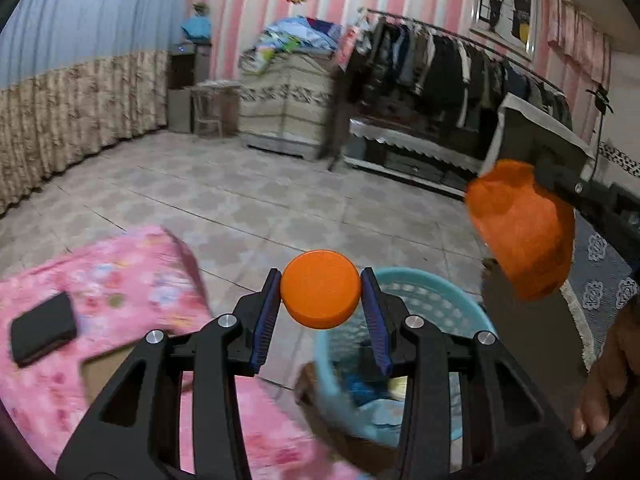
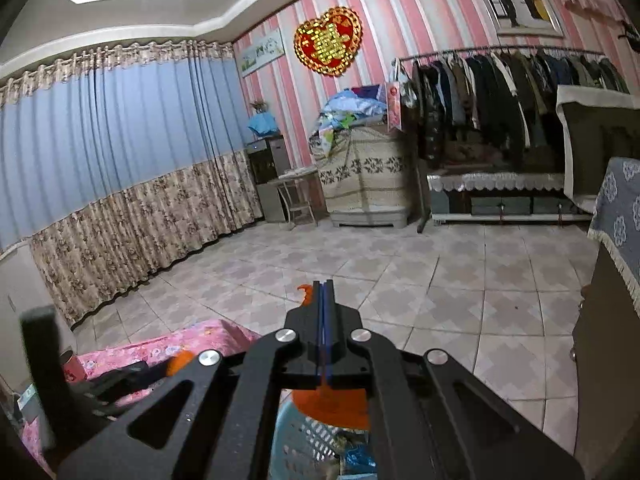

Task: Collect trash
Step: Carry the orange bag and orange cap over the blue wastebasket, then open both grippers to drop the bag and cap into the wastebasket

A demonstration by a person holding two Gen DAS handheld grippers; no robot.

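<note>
My left gripper point(image 1: 321, 294) is shut on a round orange lid point(image 1: 320, 288), held above the near rim of a light blue trash basket point(image 1: 448, 292). My right gripper point(image 2: 323, 286) is shut on a soft orange piece point(image 2: 336, 406); in the left wrist view that orange piece point(image 1: 520, 228) hangs from the right gripper's fingers point(image 1: 560, 178) above the basket's right side. The basket also shows under the right gripper point(image 2: 292, 432), with wrappers and scraps inside.
A bed with a pink floral cover point(image 1: 120, 280) lies at the left, with a black wallet-like object point(image 1: 42, 330) on it. A tiled floor point(image 1: 260, 192) stretches ahead to a clothes rack point(image 1: 460, 64) and a covered cabinet point(image 1: 288, 96). A blue-clothed table point(image 2: 620, 208) stands right.
</note>
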